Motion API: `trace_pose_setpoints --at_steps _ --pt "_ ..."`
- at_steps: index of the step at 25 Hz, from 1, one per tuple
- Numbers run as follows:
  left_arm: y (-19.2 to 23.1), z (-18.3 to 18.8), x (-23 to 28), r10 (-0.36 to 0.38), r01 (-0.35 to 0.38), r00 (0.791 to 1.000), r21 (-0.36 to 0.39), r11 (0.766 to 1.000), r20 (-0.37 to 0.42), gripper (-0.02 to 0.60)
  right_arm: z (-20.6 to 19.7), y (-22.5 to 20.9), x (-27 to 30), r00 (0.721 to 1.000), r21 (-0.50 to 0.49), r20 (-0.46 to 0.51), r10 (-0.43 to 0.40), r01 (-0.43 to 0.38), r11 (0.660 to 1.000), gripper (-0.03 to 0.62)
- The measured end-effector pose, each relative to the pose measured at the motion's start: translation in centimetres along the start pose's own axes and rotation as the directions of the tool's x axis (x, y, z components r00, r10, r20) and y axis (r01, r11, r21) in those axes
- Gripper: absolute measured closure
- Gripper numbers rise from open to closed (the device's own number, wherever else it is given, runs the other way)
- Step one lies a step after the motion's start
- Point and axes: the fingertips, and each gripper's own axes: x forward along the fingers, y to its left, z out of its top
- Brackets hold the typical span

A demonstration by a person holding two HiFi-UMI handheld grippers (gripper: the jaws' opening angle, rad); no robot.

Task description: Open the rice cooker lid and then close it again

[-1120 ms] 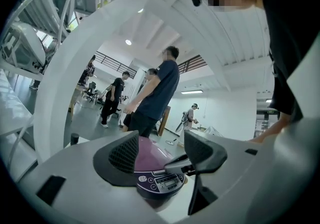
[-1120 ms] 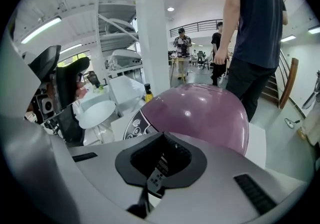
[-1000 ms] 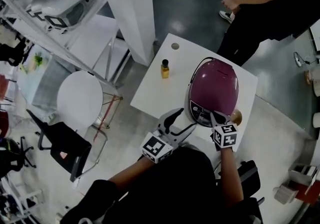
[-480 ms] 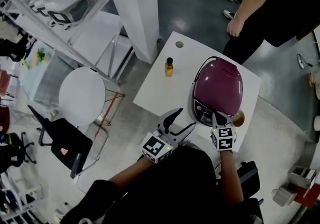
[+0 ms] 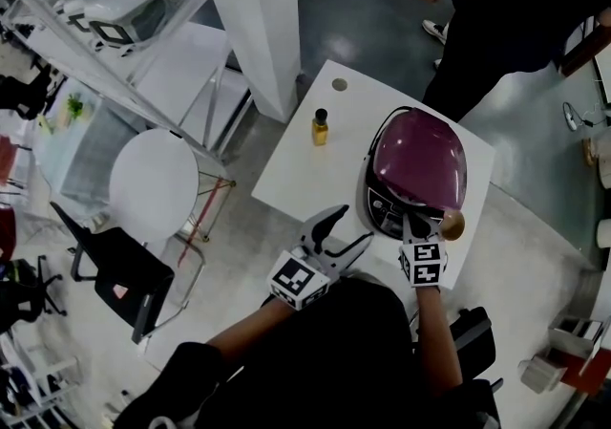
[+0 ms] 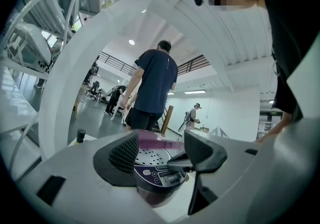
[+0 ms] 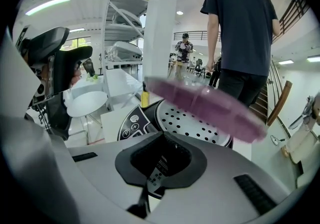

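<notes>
Purple dome-lidded rice cooker (image 5: 415, 169), head view: it stands on a white square table (image 5: 296, 174), near a small yellow bottle with a black cap (image 5: 319, 128); the right gripper (image 5: 410, 225) has its tips at the cooker's front edge; the left gripper (image 5: 336, 229) hangs just beside it. Left gripper view: jaws apart, nothing between them; beyond, the purple lid (image 6: 156, 141) stands ajar over a white perforated inner plate (image 6: 150, 155). Right gripper view: jaws closed together, empty, below the tilted lid.
</notes>
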Motion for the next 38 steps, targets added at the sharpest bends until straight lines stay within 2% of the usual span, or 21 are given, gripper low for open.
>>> trace_pose_setpoints --at_steps 10,14,24,31,35,38 --pt "-0.5 -0.9 -0.3 -0.016 0.016 1.0 0.012 1.0 -0.009 0.318 -0.1 0.2 0.3 0.999 -0.066 -0.031 -0.008 0.006 0.998 0.594" --pt "-0.7 -0.5 -0.5 -0.009 0.009 1.0 0.004 1.0 -0.008 0.318 -0.2 0.1 0.4 1.0 -0.034 -0.024 0.0 -0.001 0.999 0.594" --pt "-0.9 -0.6 0.9 -0.033 0.033 0.999 -0.002 0.999 -0.025 0.318 0.0 0.5 0.4 1.0 -0.051 -0.016 0.009 -0.009 0.999 0.594" --pt "1.1 1.7 4.5 -0.015 0.014 1.0 0.03 0.999 0.013 0.318 0.0 0.0 0.6 0.996 0.067 0.009 0.091 -0.092 0.994 0.594" --pt "2.9 4.6 7.6 0.016 -0.018 0.999 0.06 0.998 0.037 0.318 0.2 -0.1 0.6 0.991 0.053 -0.015 0.132 -0.131 0.99 0.594" --pt "3.7 7.1 10.1 0.006 -0.01 0.999 0.086 0.996 0.041 0.318 -0.2 0.1 0.6 0.981 0.046 -0.047 0.186 -0.184 0.982 0.594"
